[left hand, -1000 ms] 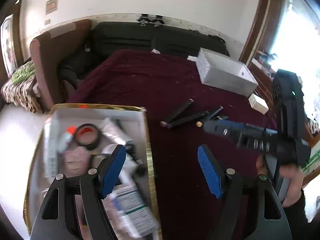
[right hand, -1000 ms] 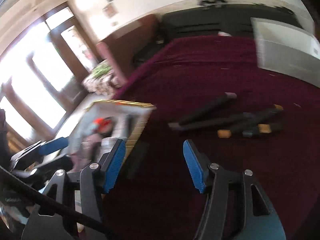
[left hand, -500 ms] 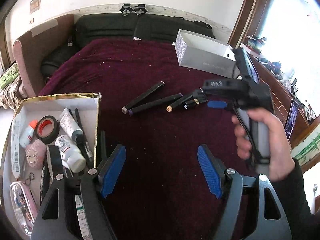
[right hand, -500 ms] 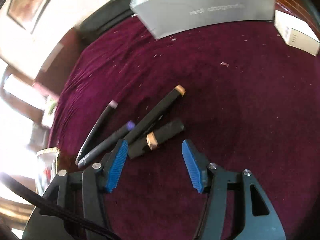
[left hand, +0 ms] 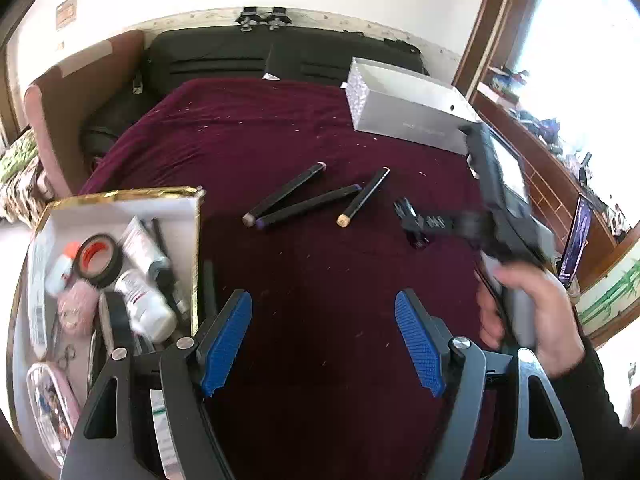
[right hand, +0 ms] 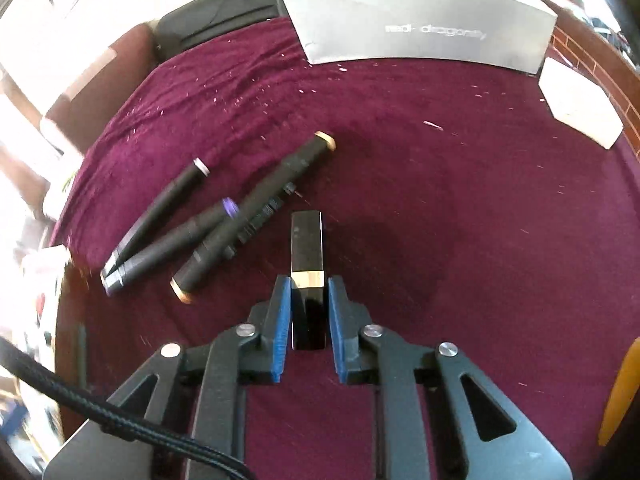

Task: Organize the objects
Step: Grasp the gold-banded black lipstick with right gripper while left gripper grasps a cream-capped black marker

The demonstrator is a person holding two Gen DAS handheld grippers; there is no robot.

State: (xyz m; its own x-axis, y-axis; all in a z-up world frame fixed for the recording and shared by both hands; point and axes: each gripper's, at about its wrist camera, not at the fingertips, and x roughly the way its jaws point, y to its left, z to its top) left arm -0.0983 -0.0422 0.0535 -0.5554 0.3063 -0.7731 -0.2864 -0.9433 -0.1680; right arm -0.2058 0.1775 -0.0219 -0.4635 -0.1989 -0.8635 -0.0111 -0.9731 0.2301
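My right claw (right hand: 307, 300) has just been closing and its blue pads now press on both sides of the black lipstick tube (right hand: 307, 248), which lies on the maroon cloth (right hand: 440, 220) just right of the three dark markers (right hand: 256, 216), its far end sticking out past my fingertips. I hold it at the near half, right at the gold band; the tube looks small, light and stiff, but its glossy flat sides could slip, so I judge a square grip across the middle, just beyond the band, to be safer than one at the tip. My left claw (left hand: 326, 336) stands wide with nothing between its pads, over bare cloth near me, with the gold-rimmed white box (left hand: 196, 216) of small things to its left, which I take as the likely home for the tube. The silver box (right hand: 432, 32) sits at the far edge
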